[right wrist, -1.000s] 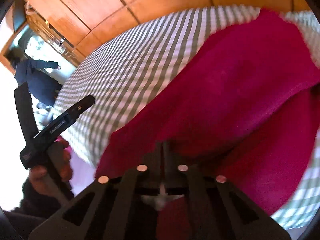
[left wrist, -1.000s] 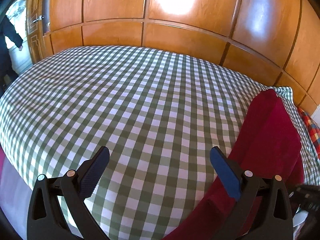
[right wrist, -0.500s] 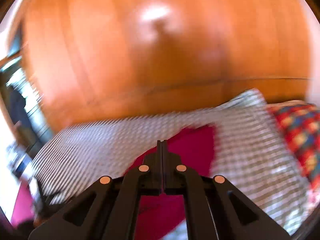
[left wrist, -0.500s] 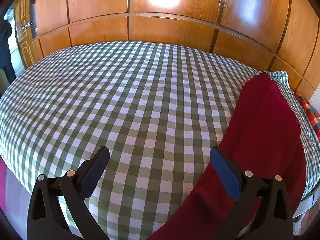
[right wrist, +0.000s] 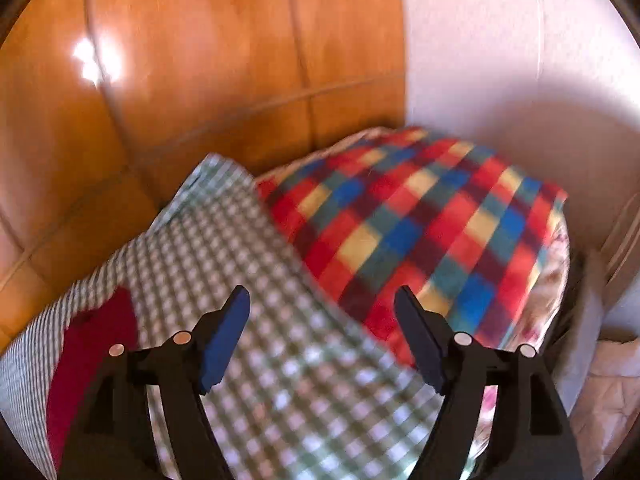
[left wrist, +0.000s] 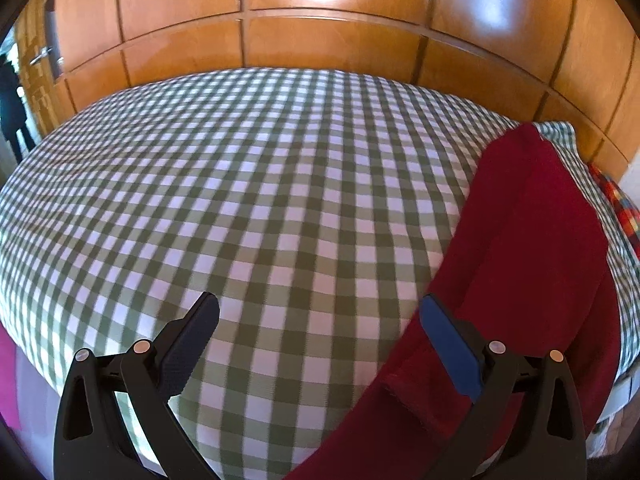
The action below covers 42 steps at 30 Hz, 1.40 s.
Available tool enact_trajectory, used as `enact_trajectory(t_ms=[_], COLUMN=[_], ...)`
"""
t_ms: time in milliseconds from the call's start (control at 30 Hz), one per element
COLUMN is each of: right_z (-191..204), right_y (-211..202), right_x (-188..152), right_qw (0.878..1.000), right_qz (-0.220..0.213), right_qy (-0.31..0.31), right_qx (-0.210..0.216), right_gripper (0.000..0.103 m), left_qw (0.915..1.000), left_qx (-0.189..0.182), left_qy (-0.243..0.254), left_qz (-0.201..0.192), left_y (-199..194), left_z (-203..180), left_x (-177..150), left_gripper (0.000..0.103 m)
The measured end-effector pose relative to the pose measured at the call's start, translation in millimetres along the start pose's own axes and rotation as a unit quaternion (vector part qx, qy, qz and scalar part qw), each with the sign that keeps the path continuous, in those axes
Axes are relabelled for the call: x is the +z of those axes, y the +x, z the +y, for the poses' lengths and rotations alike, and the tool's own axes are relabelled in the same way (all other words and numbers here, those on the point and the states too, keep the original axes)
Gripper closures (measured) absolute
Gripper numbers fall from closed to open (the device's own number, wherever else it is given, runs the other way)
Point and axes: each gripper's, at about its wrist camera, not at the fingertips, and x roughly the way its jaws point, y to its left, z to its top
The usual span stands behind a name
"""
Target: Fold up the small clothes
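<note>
A dark red garment point(left wrist: 532, 248) lies folded in a long strip along the right side of the green-and-white checked bed cover point(left wrist: 248, 184). My left gripper point(left wrist: 318, 308) hovers open over the cover, its right finger point(left wrist: 452, 352) above the garment's near left edge, nothing between the fingers. In the right wrist view my right gripper point(right wrist: 322, 300) has its jaws opening, with nothing between them, over the checked cover point(right wrist: 280, 360) near its edge. The red garment point(right wrist: 96, 344) shows only as a patch at the lower left there.
A multicoloured checked blanket point(right wrist: 424, 224) covers the bed's end beyond the green cover, against a white wall point(right wrist: 500, 60). Glossy wooden panels point(left wrist: 320, 32) run behind the bed. A dark-clothed person point(left wrist: 12, 108) stands by a door at the far left.
My right gripper let go of the red garment, swung far to the right towards the coloured blanket and went from shut to open. My left gripper shifted slightly, still open.
</note>
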Motion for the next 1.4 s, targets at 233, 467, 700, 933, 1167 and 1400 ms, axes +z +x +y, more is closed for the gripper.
enact_trajectory(t_ms=[233, 467, 700, 933, 1167, 1400], right_z=[129.2, 280.0, 365.2, 367.0, 274.7, 121.7], right_y=[-47.3, -127.7, -125.8, -113.3, -123.8, -58.8], right_x=[-105.3, -227.4, -309.0, -315.6, -151.6, 0.5], right_qw=[0.96, 0.832, 0.773, 0.786, 0.897, 0.982], right_qz=[0.053, 0.048, 0.107, 0.114, 0.011, -0.056], right_qy=[-0.192, -0.435, -0.5, -0.502, -0.337, -0.179], right_qx=[0.199, 0.341, 0.376, 0.343, 0.286, 0.021], right_gripper=[0.028, 0.035, 0.034, 0.1, 0.1, 0.1], left_qw=[0.9997, 0.9997, 0.9951, 0.9952, 0.998, 0.9976], left_qx=[-0.012, -0.002, 0.004, 0.0, -0.023, -0.067], left_qy=[0.018, -0.024, -0.099, -0.098, -0.058, 0.015], left_qz=[0.007, 0.008, 0.003, -0.003, -0.008, 0.003], left_y=[4.7, -0.7, -9.7, -11.6, -11.3, -4.3], left_z=[-11.7, 21.2, 73.3, 80.5, 58.0, 11.1], left_x=[-4.3, -12.3, -24.1, -28.5, -23.9, -21.9], left_gripper=[0.004, 0.004, 0.004, 0.004, 0.004, 0.004])
